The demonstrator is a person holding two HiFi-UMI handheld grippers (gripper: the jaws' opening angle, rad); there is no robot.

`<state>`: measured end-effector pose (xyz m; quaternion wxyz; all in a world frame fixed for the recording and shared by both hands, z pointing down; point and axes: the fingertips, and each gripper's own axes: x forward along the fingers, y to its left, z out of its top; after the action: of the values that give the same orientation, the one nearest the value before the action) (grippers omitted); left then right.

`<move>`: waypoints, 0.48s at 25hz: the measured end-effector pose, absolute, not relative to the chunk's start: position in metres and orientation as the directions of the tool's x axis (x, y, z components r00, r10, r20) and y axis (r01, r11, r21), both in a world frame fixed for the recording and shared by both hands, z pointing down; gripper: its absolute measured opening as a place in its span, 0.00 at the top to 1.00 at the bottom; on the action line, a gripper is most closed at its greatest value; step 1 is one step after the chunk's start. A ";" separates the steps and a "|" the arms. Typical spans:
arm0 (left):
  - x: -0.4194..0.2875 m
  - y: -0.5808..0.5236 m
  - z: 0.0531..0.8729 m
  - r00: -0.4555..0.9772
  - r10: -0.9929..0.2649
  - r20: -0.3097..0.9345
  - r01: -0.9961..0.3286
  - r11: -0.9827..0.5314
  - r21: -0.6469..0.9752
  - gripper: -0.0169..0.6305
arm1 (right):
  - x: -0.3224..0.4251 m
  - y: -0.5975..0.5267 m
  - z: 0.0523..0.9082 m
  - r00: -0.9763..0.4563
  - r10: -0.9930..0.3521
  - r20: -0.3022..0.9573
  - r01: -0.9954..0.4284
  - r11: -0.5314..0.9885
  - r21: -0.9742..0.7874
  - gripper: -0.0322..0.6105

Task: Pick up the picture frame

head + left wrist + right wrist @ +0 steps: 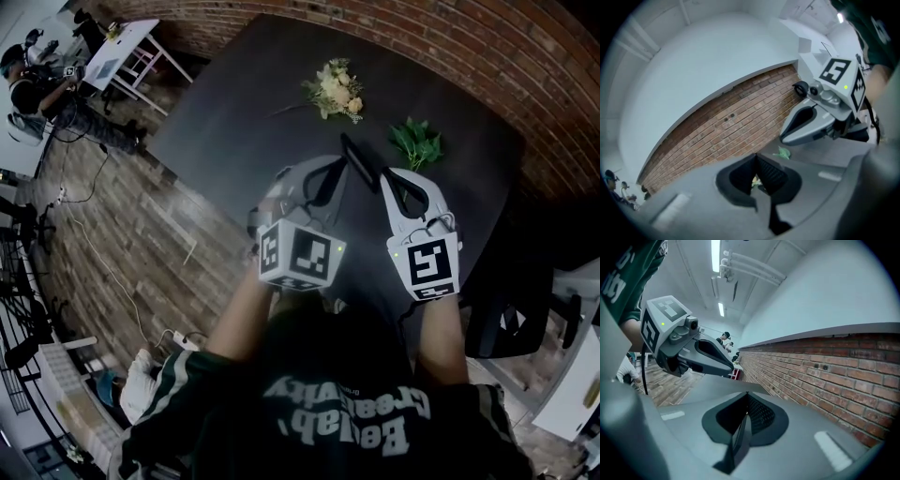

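Nearest, we list the person's dark green shirt (347, 422) with pale lettering, and two bare forearms reaching forward from it. Next come the marker cubes, one on each gripper. We enter the left gripper (334, 178) with its jaws drawn together at the tips. In the left gripper view a thin dark edge sits low between the pads, and we read it as the frame. We enter the right gripper (390, 183) with its jaws fully closed, clamped on the picture frame (359, 164). In the right gripper view the frame runs edge-on down between that gripper's pads. The frame itself is a slim dark panel, tilted and seen nearly edge-on. It is held between the two grippers over the near middle of the dark table (234, 122). We cannot tell whether it clears the tabletop. Just beyond the right gripper, a green leafy sprig (417, 142) lies on the table. Further back and to the left lies a cream flower bunch (336, 92), well apart from the frame. Behind the table runs a red brick wall (450, 47). To the left lies a wooden plank floor (131, 234) with cables trailing over it. Farthest, at the upper left, stands a white table (117, 52), with a seated person (33, 84) beside it.
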<state>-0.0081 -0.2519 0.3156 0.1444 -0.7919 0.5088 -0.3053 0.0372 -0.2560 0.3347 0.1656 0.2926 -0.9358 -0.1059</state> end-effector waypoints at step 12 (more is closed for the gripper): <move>-0.023 -0.284 0.357 0.351 -0.854 0.383 -0.717 -0.509 -0.477 0.97 | 0.022 -0.292 0.360 -0.737 -0.618 0.273 -0.565 0.786 0.253 0.94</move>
<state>-0.0231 -0.2841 0.3571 0.1137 -0.8140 0.4824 -0.3028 0.0217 -0.2924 0.3604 0.1734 0.3183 -0.9288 -0.0770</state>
